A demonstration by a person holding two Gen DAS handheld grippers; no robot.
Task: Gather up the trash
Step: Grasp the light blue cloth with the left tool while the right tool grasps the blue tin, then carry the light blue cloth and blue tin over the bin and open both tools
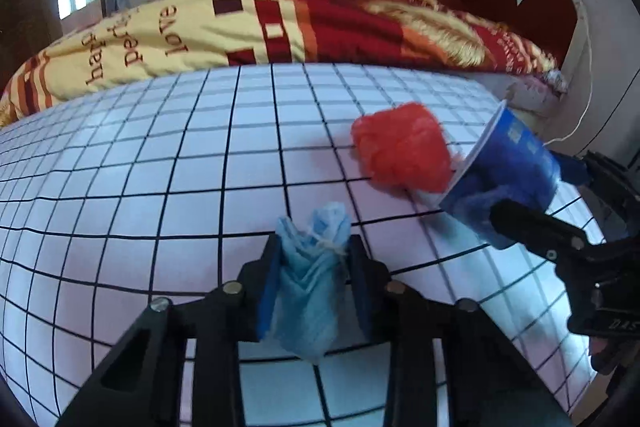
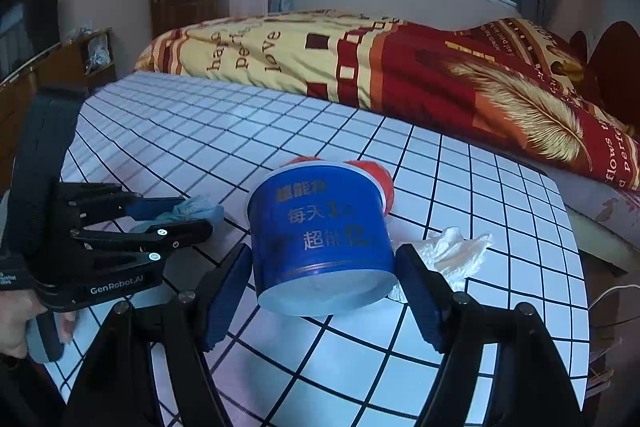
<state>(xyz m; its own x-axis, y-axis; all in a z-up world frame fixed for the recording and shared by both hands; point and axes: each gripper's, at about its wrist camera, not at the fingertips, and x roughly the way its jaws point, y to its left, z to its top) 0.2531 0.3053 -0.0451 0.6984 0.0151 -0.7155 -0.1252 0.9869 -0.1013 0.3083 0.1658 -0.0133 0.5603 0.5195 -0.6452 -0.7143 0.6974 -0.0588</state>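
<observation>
A crumpled light-blue cloth wad [image 1: 312, 279] sits between the blue pads of my left gripper [image 1: 314, 247], which is shut on it just above the checked tablecloth [image 1: 160, 167]. The right wrist view shows the same left gripper [image 2: 200, 215] at the left with the wad [image 2: 196, 207] in its tips. My right gripper [image 2: 324, 251] is shut on a blue paper cup [image 2: 320, 223] with gold print, tipped so its base faces the camera. In the left wrist view the cup [image 1: 516, 155] leans with its mouth toward a red crumpled bag [image 1: 402, 147], held by the right gripper [image 1: 540, 195].
A white crumpled plastic scrap [image 2: 452, 251] lies right of the cup. The red bag [image 2: 384, 183] peeks out behind the cup. A bed with a red and yellow quilt [image 2: 360, 67] runs along the table's far edge. A hand [image 2: 16, 319] grips the left tool.
</observation>
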